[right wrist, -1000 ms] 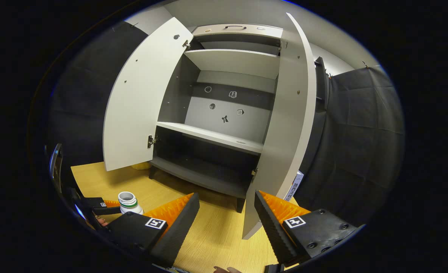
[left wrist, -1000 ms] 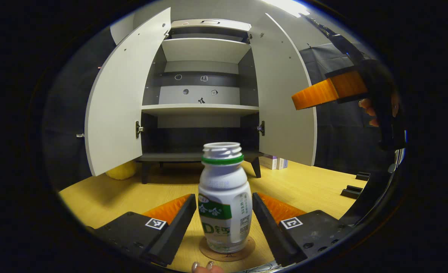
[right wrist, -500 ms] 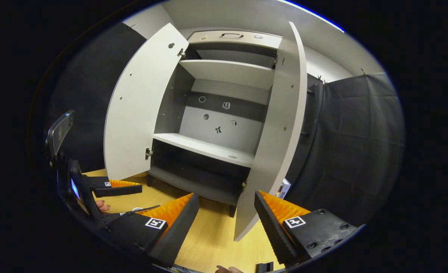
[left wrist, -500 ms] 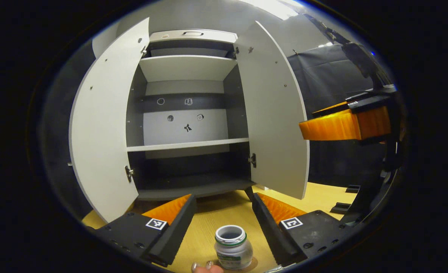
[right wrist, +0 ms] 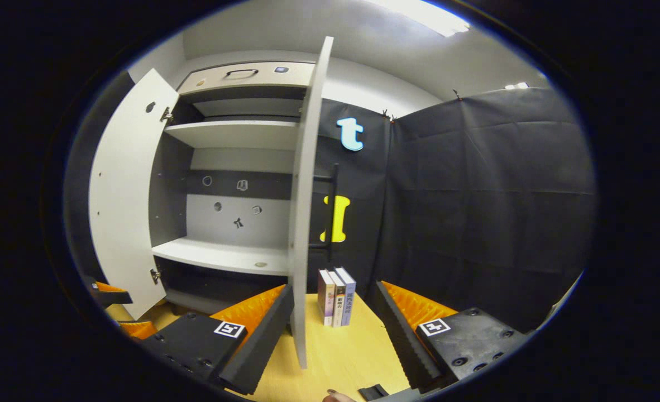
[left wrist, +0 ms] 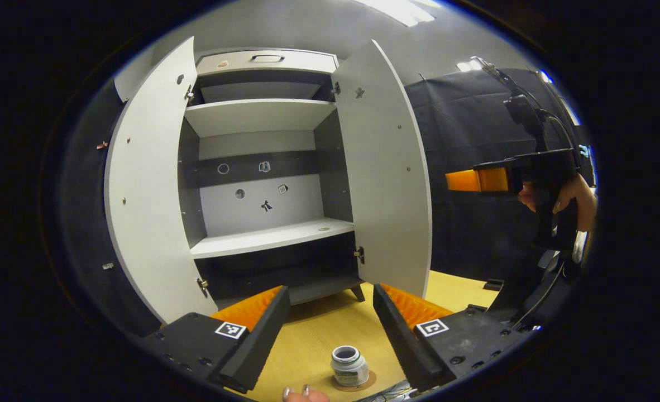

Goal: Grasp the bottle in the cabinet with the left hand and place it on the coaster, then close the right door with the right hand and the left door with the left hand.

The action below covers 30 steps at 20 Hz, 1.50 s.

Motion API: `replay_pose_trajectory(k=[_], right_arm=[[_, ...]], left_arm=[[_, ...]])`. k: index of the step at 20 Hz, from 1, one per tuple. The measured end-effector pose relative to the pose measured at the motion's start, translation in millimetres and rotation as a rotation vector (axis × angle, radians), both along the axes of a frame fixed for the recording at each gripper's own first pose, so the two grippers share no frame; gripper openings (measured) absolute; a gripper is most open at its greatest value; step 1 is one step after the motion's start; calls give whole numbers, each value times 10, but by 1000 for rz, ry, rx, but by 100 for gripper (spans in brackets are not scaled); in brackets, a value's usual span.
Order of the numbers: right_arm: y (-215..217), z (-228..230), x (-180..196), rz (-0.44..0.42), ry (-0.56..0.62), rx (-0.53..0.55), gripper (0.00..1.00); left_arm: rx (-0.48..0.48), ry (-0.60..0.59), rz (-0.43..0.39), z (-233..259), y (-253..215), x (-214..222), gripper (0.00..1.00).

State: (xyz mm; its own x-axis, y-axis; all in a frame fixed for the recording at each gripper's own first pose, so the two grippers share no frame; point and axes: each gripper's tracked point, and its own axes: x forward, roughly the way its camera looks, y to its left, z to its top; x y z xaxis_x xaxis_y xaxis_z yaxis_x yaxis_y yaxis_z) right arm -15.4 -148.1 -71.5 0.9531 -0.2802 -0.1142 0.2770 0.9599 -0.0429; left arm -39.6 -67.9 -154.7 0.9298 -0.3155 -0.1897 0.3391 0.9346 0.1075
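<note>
Now upright, uncapped bottle (left wrist: 349,365) on coaster (left wrist: 370,382)

Bottle (left wrist: 349,366) upright on coaster (left wrist: 366,383) — both cabinet doors (left wrist: 385,167) open

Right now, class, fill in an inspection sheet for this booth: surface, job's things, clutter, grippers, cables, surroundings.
Surface: wooden table, bare in front.
Job's things: bottle upright on coaster; left door and right door open.
Clutter: books standing beside cabinet.
Grippers: left gripper open above the bottle; right gripper open, right door's edge between its fingers.
Cables: cable under the far gripper.
Surroundings: black cloth wall.
</note>
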Motion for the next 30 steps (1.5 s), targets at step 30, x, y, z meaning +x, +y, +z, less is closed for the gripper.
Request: replay_pose_trajectory(k=[30], right_arm=[[1855,145,1186,454,-94,128,96]], left_arm=[[-32,-164,655,1097,2803,-256,96]])
